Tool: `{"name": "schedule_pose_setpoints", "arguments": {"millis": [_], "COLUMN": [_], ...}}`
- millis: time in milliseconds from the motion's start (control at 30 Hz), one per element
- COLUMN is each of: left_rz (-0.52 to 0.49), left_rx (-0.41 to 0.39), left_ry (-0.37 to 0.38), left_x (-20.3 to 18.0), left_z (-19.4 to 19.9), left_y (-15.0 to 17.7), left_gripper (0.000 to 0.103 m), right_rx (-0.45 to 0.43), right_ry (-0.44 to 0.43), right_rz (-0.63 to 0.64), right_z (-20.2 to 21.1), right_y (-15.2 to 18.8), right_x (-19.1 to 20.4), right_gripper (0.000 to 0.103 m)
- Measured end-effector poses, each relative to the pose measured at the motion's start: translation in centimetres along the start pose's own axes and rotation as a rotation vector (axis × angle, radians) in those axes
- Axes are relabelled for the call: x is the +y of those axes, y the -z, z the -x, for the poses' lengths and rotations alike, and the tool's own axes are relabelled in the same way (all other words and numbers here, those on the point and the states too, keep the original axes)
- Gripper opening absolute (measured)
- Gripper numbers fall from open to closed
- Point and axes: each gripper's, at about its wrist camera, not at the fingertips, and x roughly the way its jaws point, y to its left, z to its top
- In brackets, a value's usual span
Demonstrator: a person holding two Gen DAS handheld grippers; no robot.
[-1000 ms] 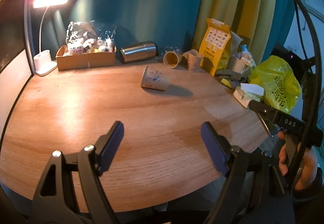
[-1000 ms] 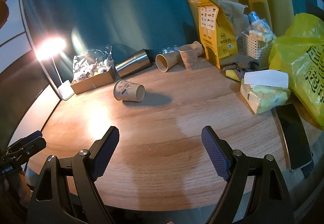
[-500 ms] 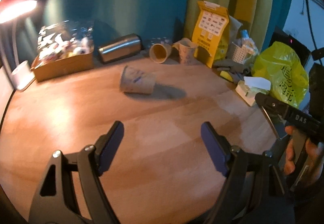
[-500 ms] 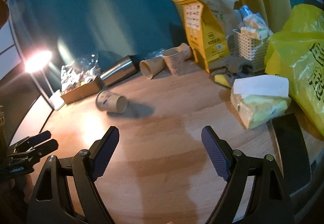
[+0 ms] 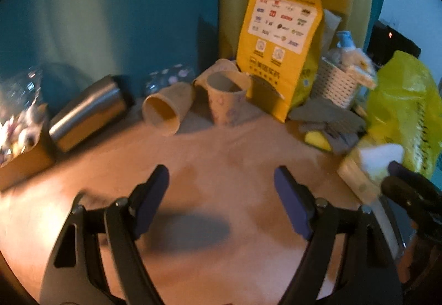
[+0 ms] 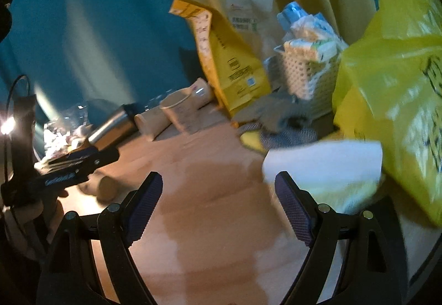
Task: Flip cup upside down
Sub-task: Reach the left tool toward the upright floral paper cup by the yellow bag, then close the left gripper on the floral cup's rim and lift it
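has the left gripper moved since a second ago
Yes: the left gripper has pushed forward and right, toward the yellow bag, which now looms larger.

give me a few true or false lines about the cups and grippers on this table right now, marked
1. The left gripper is shut on a cup. False: its jaws stand open with nothing between them.
2. A patterned cup stands upright beside the yellow bag. True.
3. The plain cup next to it lies on its side. True.
4. The right gripper holds the steel tumbler. False: it is open and empty; the tumbler lies on the table.
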Motion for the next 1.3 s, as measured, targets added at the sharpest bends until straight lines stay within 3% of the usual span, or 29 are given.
{"name": "schedule_pose_setpoints", "arguments": {"millis": [300,767,833,900,1100,1300], "left_rz": [-0.04,-0.053,-0.06,-0.061,-0.064,-0.081], "left_rx": [0.035,0.114,0.113,0.111,0.091,0.06], "left_ry": [-0.019,-0.028,-0.018,-0.019,-0.019,-0.006], "left_x": [-1.3,-2.6,-2.7,-2.6,-2.2,-2.4], "left_z": [-9.1,-16.8,-16.9,-16.8,-14.2,-6.6], "left_y": [-4.8,-9.6,-9.6,-9.7,-9.0,-5.5], "left_gripper": [0.08,0.08,0.077,0.064,0.062,0.062], "right_rx": [0.007,0.037,0.037,0.037,0.031,0.028], "right_ry": [0.059,0.054,0.053,0.053,0.038,0.015], "right_rz": [-0.029,-0.05,-0.051,-0.054,-0.052,-0.039], "right_z": [-4.4,-6.4,-6.5,-6.4,-5.2,-2.9], "right_y": [-2.8,-2.8,-2.9,-2.9,-2.7,-1.9], "right_x": [-2.3,-2.9,-2.9,-2.9,-2.1,-0.6], "right_gripper": [0.086,0.086,0.086,0.086,0.086,0.086]}}
